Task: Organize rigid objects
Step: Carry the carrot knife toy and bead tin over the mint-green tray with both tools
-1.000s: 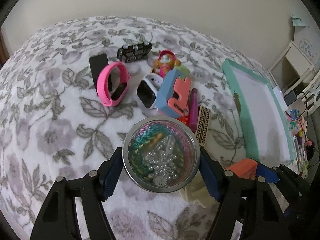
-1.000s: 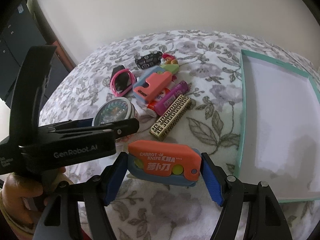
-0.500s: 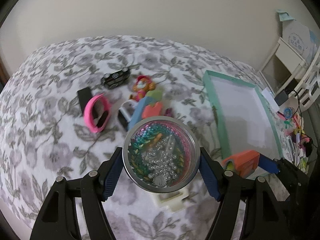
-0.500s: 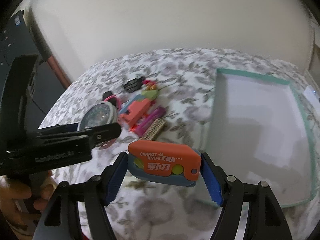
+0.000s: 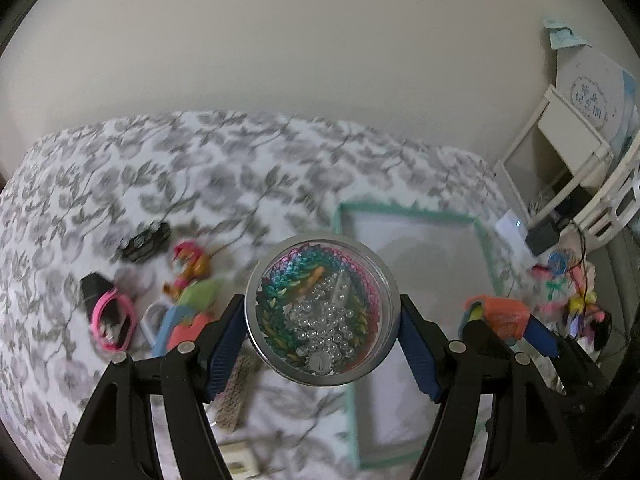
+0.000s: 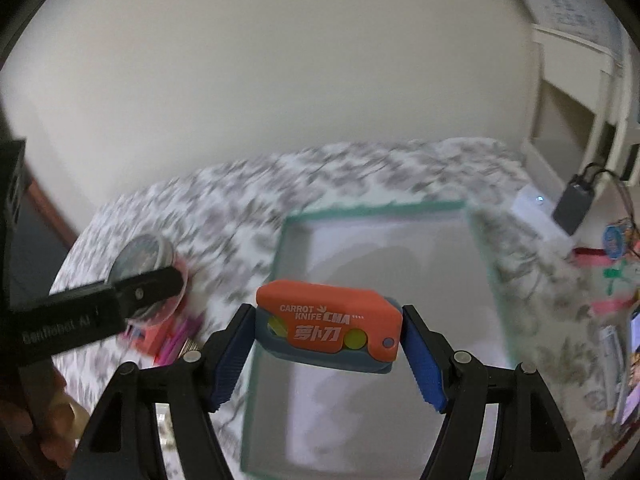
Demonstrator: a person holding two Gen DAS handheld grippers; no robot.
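Observation:
My left gripper (image 5: 322, 346) is shut on a round clear jar of beads (image 5: 322, 310), held above the floral bedspread at the left edge of the teal-rimmed white tray (image 5: 486, 260). My right gripper (image 6: 328, 344) is shut on an orange and blue carrot knife toy (image 6: 330, 326), hanging over the tray (image 6: 486, 264). In the left wrist view the carrot knife toy (image 5: 498, 316) and the right gripper show at the right. In the right wrist view the jar (image 6: 146, 258) and the left gripper's black finger (image 6: 148, 292) show at the left.
A pile stays on the bedspread left of the tray: pink watch (image 5: 112, 318), black toy car (image 5: 146, 240), orange figurine (image 5: 192, 266), blue and coral toy (image 5: 180, 328), patterned gold bar (image 5: 236, 392). White furniture (image 5: 568, 148) and small clutter stand at the right. A hand (image 6: 24, 420) shows lower left.
Both grippers rose and swung right with their loads: the jar now hangs by the tray's left edge and the carrot knife over the tray. The pile has slid left and farther away in both views.

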